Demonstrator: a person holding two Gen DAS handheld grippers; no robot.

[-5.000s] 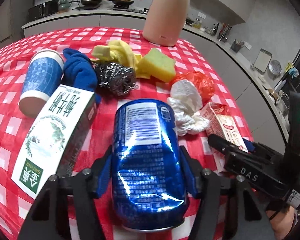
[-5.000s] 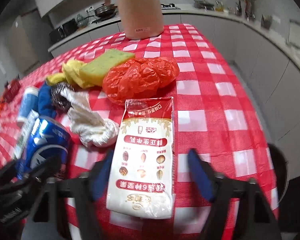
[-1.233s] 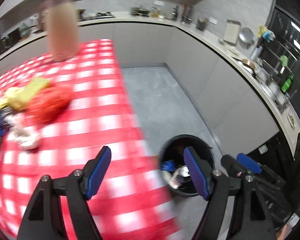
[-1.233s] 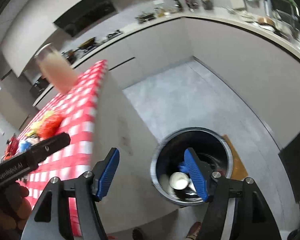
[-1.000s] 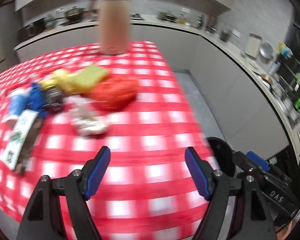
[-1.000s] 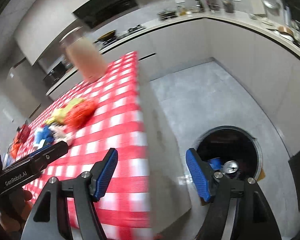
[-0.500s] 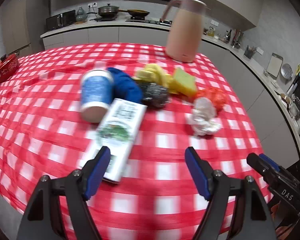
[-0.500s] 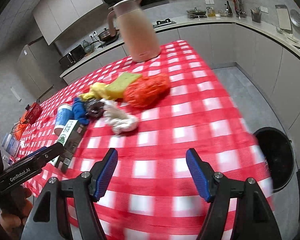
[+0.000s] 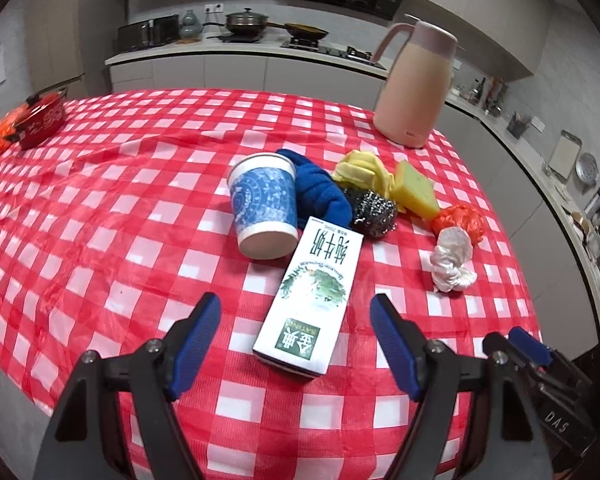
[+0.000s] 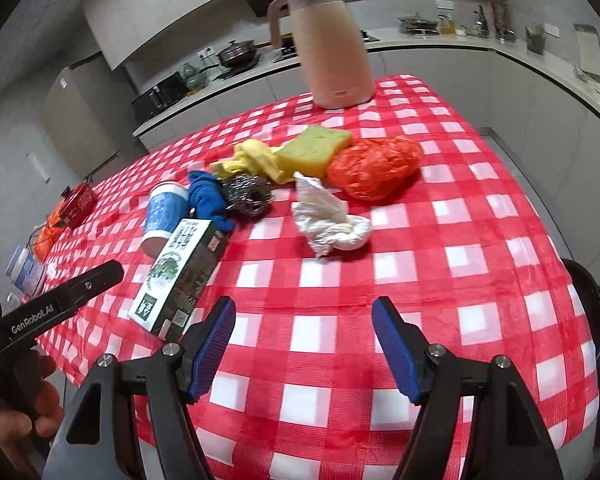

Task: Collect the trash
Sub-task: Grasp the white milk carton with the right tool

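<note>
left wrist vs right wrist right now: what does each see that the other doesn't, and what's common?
Left wrist only: the right gripper poking in at lower right, and the milk carton lying between the open left gripper fingers' line of sight.

Right wrist only: the bin rim past the table's right edge, the hand holding the left tool, and a bottle at far left.

Both: paper cup, blue cloth, steel scrubber, sponge, orange bag, crumpled tissue, pink jug. Neither gripper holds anything.
</note>
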